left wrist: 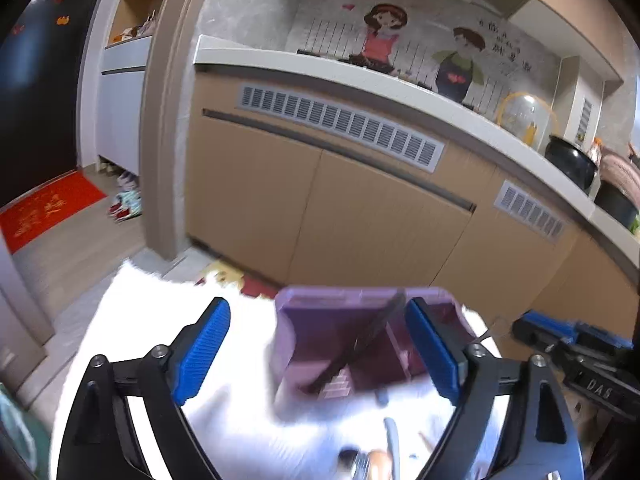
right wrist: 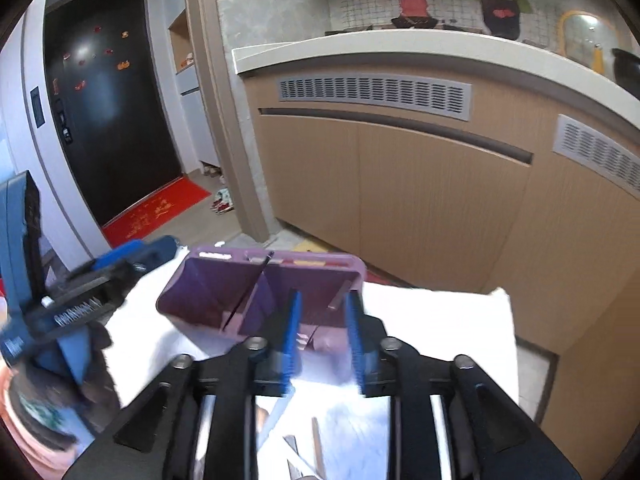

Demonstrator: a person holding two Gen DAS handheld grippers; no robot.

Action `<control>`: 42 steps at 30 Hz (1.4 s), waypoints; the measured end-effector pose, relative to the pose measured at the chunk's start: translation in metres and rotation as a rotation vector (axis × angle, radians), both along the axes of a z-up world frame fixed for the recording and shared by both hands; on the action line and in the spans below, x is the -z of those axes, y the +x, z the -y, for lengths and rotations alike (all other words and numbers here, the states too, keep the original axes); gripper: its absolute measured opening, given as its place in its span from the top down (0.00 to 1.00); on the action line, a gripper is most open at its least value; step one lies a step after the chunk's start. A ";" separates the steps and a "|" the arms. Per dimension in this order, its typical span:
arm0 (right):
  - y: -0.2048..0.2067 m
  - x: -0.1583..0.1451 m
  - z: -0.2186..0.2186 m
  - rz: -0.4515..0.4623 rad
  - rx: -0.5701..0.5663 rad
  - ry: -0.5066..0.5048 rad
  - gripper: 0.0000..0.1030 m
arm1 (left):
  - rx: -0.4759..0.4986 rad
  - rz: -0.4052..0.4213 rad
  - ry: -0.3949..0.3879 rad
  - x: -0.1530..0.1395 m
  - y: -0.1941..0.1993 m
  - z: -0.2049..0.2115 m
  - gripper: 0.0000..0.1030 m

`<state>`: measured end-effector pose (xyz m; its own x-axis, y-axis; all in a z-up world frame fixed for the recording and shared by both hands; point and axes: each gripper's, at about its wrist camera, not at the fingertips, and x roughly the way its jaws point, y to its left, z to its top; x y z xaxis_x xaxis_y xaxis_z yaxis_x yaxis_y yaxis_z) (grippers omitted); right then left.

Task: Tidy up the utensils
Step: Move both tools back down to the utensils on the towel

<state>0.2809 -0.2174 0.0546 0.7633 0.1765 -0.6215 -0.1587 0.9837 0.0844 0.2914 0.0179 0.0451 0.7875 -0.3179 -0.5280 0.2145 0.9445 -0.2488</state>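
Purple caddy (right wrist: pixel 224 296) on white cloth (right wrist: pixel 432 320), ahead of both grippers | left gripper (left wrist: pixel 318 350) wide open, empty | right gripper (right wrist: pixel 322 332) part-open, empty | utensils (left wrist: pixel 384 448) loose nearby, likely awaiting sorting

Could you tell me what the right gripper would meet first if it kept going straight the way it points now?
Most likely the purple divided holder: the right gripper points down at its near wall, nothing between, though depth is unclear.
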 end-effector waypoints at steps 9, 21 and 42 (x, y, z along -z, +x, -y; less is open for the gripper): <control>-0.085 0.009 0.016 -0.014 0.020 -0.074 0.34 | 0.234 -0.141 0.159 0.035 -0.089 0.005 0.12; -0.159 0.078 0.024 -0.162 0.049 -0.169 0.29 | 0.440 -0.375 0.216 0.093 -0.130 0.042 0.45; -0.168 0.090 0.028 -0.181 0.062 -0.150 0.29 | 0.451 -0.492 0.231 0.094 -0.059 0.112 0.64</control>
<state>0.1128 -0.2456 -0.0358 0.6437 0.0283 -0.7647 -0.0931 0.9948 -0.0416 0.2322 -0.0943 -0.0494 0.2576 -0.3942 -0.8822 0.5117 0.8301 -0.2215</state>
